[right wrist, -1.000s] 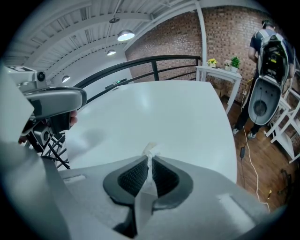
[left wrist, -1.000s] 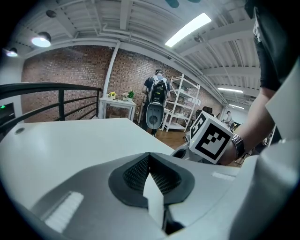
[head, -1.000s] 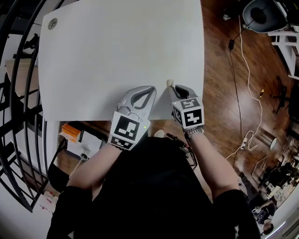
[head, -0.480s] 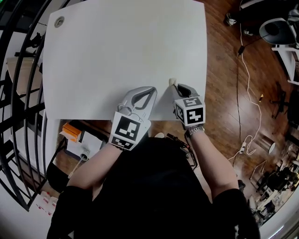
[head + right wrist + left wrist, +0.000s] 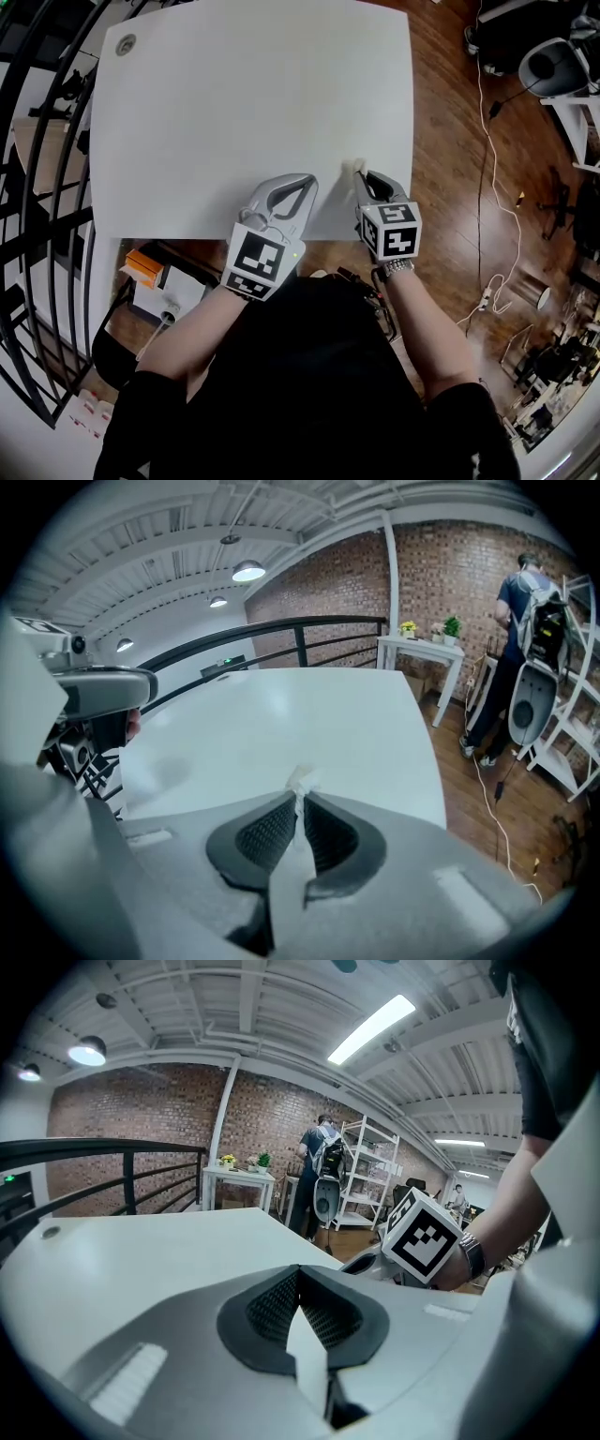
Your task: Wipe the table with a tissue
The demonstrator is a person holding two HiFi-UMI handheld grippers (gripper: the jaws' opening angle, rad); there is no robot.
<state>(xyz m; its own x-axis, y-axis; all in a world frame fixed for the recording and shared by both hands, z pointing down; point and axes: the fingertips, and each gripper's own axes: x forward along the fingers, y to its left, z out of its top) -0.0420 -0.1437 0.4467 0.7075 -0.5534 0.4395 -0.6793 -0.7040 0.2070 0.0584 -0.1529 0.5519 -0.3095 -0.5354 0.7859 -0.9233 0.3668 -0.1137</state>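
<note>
A small crumpled white tissue (image 5: 353, 167) sticks out of my right gripper (image 5: 362, 175), which is shut on it at the front right part of the white table (image 5: 244, 103). In the right gripper view the tissue (image 5: 302, 782) is pinched between the jaw tips of the right gripper (image 5: 300, 801), just above the tabletop (image 5: 281, 714). My left gripper (image 5: 306, 181) is beside it to the left, over the table's front edge, shut with nothing in it. In the left gripper view its jaws (image 5: 300, 1271) meet at the tips.
A round grommet (image 5: 125, 43) sits in the table's far left corner. A black railing (image 5: 37, 187) runs along the left. Wood floor with cables (image 5: 487, 122) lies to the right. An orange box (image 5: 143, 264) sits below the front edge. A person (image 5: 511, 658) stands by shelves far off.
My right gripper has slid slightly to the right along the table's front part with the tissue still held. The left gripper has stayed where it was.
</note>
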